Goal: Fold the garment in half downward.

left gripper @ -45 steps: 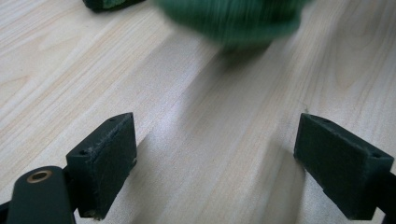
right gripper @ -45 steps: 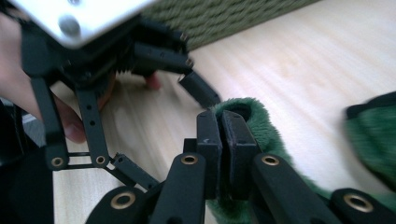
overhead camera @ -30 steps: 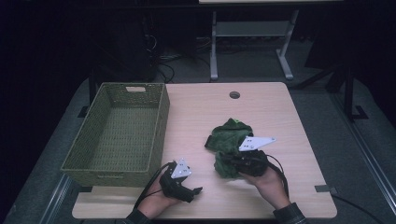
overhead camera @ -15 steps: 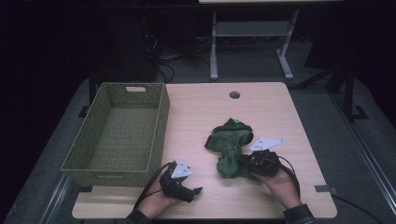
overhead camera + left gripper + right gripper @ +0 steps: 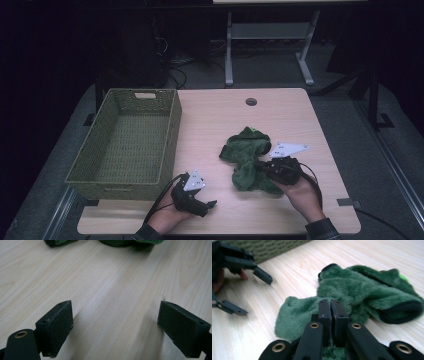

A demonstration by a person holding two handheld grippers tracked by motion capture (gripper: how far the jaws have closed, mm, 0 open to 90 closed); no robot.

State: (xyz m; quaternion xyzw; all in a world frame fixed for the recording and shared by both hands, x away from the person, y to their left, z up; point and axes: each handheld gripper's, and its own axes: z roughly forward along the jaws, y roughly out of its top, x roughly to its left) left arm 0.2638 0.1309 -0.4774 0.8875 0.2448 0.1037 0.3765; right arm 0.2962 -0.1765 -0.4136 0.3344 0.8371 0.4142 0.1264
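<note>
A crumpled green fleece garment (image 5: 247,150) with black trim lies on the wooden table (image 5: 290,120), right of centre. My right gripper (image 5: 261,168) lies low at its near right side. In the right gripper view its jaws have just been closing and stand pressed together (image 5: 331,312) in the pile, pinching a thin bit of the fleece (image 5: 362,295). My left gripper (image 5: 209,204) rests near the table's front edge, open, with bare wood between its pads (image 5: 115,325). It also appears in the right gripper view, open (image 5: 257,296). The garment's edge (image 5: 120,242) lies beyond it.
An empty green woven basket (image 5: 170,135) stands at the table's left side, close to the left hand. A cable hole (image 5: 251,101) sits near the far edge. Cables trail from both grippers over the front edge. Dark floor and a stand lie beyond the table.
The right gripper has shifted slightly right and toward me along the garment's near edge, and the fleece has been tugged and reshaped there. The left gripper has stayed put.
</note>
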